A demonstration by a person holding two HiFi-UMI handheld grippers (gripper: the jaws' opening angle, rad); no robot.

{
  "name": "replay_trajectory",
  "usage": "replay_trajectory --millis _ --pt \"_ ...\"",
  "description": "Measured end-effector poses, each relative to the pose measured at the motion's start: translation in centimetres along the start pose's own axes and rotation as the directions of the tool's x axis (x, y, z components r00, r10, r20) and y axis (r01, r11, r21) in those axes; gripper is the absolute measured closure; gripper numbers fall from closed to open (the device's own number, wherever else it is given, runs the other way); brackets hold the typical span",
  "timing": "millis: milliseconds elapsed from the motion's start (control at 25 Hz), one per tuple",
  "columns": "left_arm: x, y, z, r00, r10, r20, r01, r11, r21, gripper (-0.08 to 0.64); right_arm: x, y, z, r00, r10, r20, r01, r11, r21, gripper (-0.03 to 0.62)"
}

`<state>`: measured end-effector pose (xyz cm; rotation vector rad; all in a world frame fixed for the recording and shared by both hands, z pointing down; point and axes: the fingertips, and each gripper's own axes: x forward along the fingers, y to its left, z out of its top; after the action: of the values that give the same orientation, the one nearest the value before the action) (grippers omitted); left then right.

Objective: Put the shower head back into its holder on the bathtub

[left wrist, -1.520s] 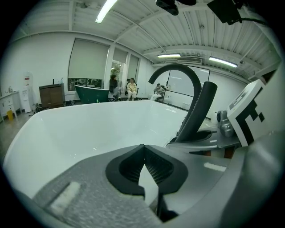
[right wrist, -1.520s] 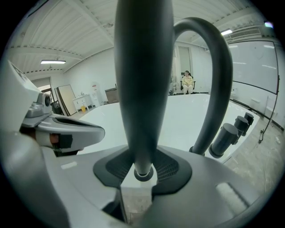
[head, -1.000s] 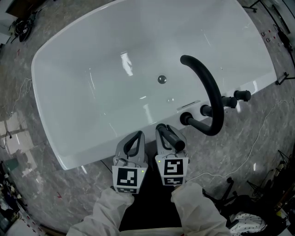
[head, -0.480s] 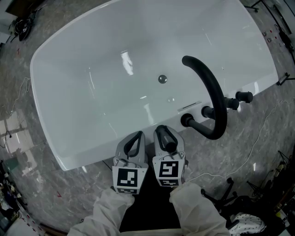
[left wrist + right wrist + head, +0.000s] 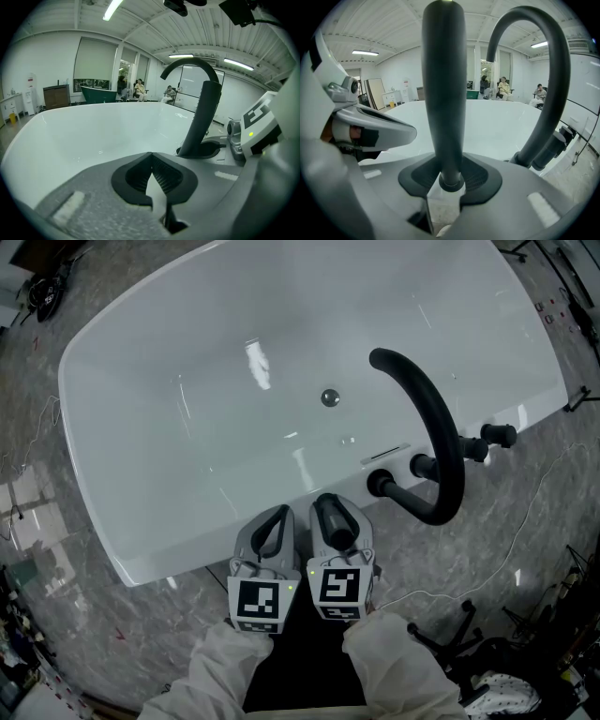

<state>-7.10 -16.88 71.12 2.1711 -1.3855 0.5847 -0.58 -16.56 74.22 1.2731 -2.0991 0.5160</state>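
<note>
My right gripper (image 5: 335, 514) is shut on a black, stick-shaped shower head (image 5: 336, 524), just in front of the near rim of the white bathtub (image 5: 159, 549). In the right gripper view the shower head (image 5: 444, 89) stands upright, its lower end clamped between the gripper's (image 5: 450, 177) pads. Beside it on the left, my left gripper (image 5: 272, 526) is shut with nothing in it, its jaws (image 5: 151, 158) meeting at the tips. The black arched spout (image 5: 441, 437) rises from the rim to the right. I cannot tell which rim fitting is the holder.
Black knobs (image 5: 473, 448) stick out of the tub rim right of the spout's base (image 5: 380, 484). A drain (image 5: 329, 397) sits in the tub floor. The tub stands on a grey marbled floor (image 5: 525, 521), where a thin white cable (image 5: 506, 559) trails at the right.
The right gripper and the shower head have shifted slightly left, closer to the left gripper. The left gripper has stayed still.
</note>
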Motion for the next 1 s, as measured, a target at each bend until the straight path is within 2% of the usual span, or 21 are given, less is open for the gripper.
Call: replay_trajectory --millis 360,520,760,1000 --pt "0.2 -0.2 -0.2 1.0 0.004 -0.004 -0.004 1.0 0.001 0.568 0.2 -0.1 -0.3 1.0 -0.002 -0.011 0.002 1.0 0.014 0.452" --pt "0.0 -0.2 -0.4 1.0 0.006 -0.006 -0.006 1.0 -0.003 0.568 0.8 -0.2 0.0 1.0 0.022 -0.005 -0.022 0.999 0.043 0.448" --pt "-0.4 0.2 -0.6 1.0 0.015 -0.005 -0.015 1.0 0.0 0.568 0.7 -0.3 -0.1 1.0 0.008 0.005 -0.008 0.997 0.072 0.446" --pt "-0.9 0.1 -0.7 1.0 0.016 -0.003 -0.016 1.0 -0.002 0.568 0.6 -0.7 -0.1 1.0 0.016 0.01 -0.016 0.996 0.092 0.404"
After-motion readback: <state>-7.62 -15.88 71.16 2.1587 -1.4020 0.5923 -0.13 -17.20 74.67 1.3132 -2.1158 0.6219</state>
